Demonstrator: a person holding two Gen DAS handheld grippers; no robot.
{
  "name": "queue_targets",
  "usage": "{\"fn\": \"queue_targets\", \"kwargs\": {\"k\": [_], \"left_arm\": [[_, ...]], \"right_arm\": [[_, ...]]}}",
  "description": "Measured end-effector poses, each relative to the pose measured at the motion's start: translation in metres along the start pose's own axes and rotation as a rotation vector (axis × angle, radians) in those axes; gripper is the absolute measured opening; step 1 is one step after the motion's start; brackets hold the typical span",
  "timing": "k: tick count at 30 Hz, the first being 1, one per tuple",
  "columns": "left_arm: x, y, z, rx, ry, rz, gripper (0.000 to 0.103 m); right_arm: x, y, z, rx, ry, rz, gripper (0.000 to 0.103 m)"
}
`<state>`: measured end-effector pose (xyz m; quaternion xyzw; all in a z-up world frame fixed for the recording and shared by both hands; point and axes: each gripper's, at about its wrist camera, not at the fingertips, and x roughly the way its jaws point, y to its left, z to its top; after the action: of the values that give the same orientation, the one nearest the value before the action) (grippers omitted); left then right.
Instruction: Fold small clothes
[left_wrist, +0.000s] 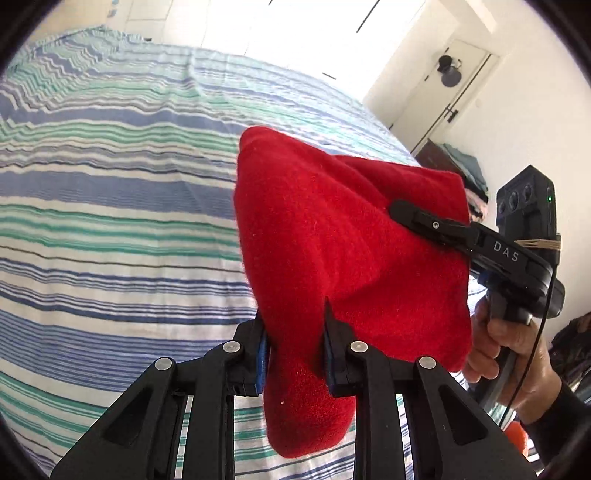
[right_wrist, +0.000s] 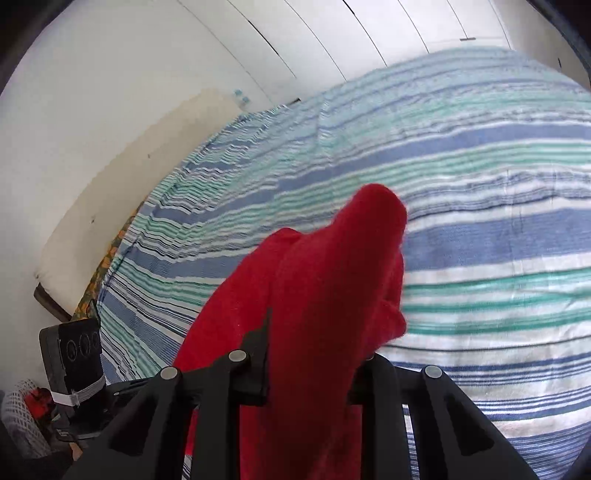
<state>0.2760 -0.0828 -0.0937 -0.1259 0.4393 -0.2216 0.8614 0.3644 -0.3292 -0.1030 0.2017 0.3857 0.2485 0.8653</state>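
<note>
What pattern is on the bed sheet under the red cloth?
The bed sheet has blue, green and white stripes, seen best in the left wrist view.

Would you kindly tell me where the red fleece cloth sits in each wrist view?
Left wrist: red fleece cloth right of centre, clamped by both tools.
Right wrist: it fills the lower centre.
Shared landmark: blue, green and white striped bedsheet behind.

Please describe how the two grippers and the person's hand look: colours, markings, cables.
Both grippers, left and right, are black with silver rivets. The left has blue pads. The right bears white letters "DAS" and a thin black cable. The hand is bare, with a dark sleeve.
</note>
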Motion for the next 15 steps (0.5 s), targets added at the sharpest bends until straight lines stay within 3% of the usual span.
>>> {"fn": "queue_targets", "kwargs": {"k": [1, 2, 3, 4, 5, 6, 7, 9, 11, 12, 15], "left_arm": [[0.006, 0.002, 0.002, -0.012, 0.012, 0.003, 0.027], [0.018, 0.007, 0.002, -0.034, 0.049, 0.016, 0.040], [0.036, 0.014, -0.001, -0.058, 0.119, 0.046, 0.067], [0.053, 0.021, -0.007, -0.075, 0.192, 0.114, 0.076], [0.064, 0.027, -0.014, -0.080, 0.238, 0.194, 0.072], [0.066, 0.032, -0.021, -0.078, 0.258, 0.256, 0.065], [0.058, 0.036, -0.028, -0.085, 0.242, 0.252, 0.067], [0.029, 0.036, -0.041, -0.086, 0.184, 0.228, 0.080], [-0.001, 0.026, -0.053, -0.022, 0.125, 0.301, 0.090], [-0.016, 0.019, -0.059, 0.018, 0.096, 0.337, 0.092], [-0.051, -0.002, -0.081, 0.143, 0.035, 0.438, 0.098]], "right_arm": [[-0.002, 0.004, 0.002, -0.006, -0.013, 0.010, 0.023], [0.000, 0.004, 0.004, -0.007, -0.016, 0.006, 0.023], [0.005, -0.002, 0.003, 0.011, -0.003, -0.004, 0.025], [0.014, -0.011, 0.002, 0.050, 0.029, -0.021, 0.029], [0.027, -0.023, -0.001, 0.093, 0.078, -0.072, 0.044], [0.037, -0.035, -0.005, 0.114, 0.124, -0.170, 0.070], [0.040, -0.044, -0.011, 0.118, 0.149, -0.278, 0.079], [0.026, -0.054, -0.025, 0.115, 0.137, -0.391, 0.082], [0.003, -0.051, -0.041, 0.100, 0.114, -0.411, 0.087], [-0.010, -0.046, -0.051, 0.074, 0.114, -0.432, 0.093], [-0.044, -0.017, -0.085, -0.024, 0.108, -0.483, 0.098]]}}
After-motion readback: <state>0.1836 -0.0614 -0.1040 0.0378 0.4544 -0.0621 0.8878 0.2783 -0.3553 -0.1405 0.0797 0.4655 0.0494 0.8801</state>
